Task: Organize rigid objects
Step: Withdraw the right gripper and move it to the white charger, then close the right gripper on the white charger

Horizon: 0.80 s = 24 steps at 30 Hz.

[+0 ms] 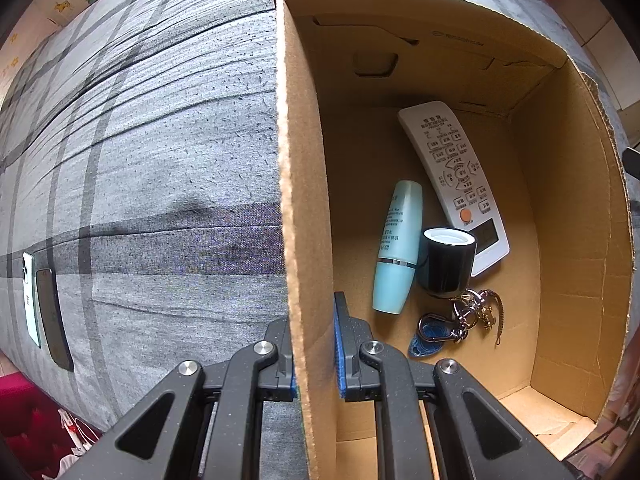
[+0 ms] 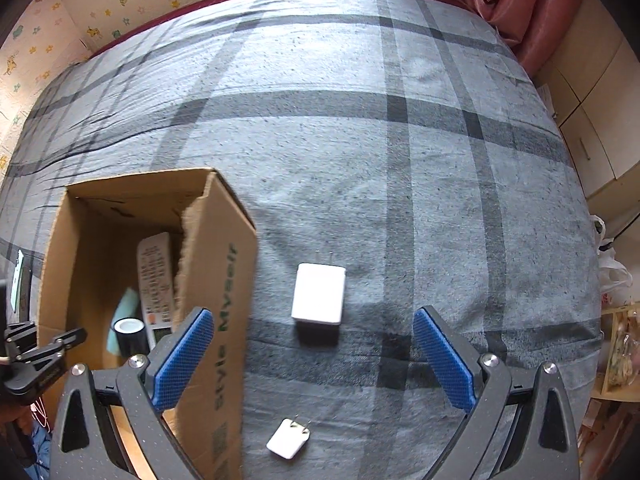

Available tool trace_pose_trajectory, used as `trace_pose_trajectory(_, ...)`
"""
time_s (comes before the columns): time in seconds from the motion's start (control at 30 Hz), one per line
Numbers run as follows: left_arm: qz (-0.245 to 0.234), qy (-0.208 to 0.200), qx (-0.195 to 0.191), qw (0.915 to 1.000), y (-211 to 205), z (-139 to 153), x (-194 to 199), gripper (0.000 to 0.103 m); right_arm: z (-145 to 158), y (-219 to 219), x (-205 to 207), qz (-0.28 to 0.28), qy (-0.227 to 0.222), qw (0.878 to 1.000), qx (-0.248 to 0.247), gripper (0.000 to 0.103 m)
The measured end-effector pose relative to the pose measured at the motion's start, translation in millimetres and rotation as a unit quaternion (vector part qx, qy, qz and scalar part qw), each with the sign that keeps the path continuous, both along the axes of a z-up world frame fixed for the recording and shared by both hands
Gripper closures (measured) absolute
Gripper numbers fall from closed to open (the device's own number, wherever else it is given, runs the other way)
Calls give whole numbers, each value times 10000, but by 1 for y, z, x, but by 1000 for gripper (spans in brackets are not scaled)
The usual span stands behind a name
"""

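Left tongs [image 1: 316, 344] clamp the cardboard box [image 1: 304, 184] wall at lower centre; right tongs [image 2: 314, 364] gape wide above a white charger [image 2: 319, 299] on the bed [image 2: 360, 140].

Box side [image 2: 224, 320], left of my right claw: I read "Style Myself", green.
Remote [image 1: 456, 176] buttons: print unreadable to me.

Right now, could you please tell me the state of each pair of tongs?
Left tongs: closed on the cardboard box wall.
Right tongs: open, holding nothing, above the large white charger.
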State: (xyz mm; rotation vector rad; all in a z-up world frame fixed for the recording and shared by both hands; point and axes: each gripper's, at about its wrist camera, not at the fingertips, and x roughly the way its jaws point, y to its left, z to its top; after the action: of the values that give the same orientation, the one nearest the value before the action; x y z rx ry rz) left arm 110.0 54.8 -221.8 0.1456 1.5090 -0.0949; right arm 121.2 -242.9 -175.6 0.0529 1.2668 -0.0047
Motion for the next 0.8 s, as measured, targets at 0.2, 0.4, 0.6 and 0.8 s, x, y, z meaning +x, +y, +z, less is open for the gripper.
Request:
trace_pose_trajectory(0.2,48,24,8,10000,1,-3,0,90,-20,-7,10,36,133,9999,-11,8)
trace_pose_trajectory(0.4,102,54,12,9999,4,-5,2,90,-43,-13,22,12,301,9995,50,16)
trace_pose_trajectory(0.6,103,64,27,9999,4,-6,3,90,-65,-10,31,142,494,9987,27,22)
trace_pose_trajectory(0.8,114,63,24,9999,3,-5,2,90,-83,-5,36,242,644,9976,-28,26)
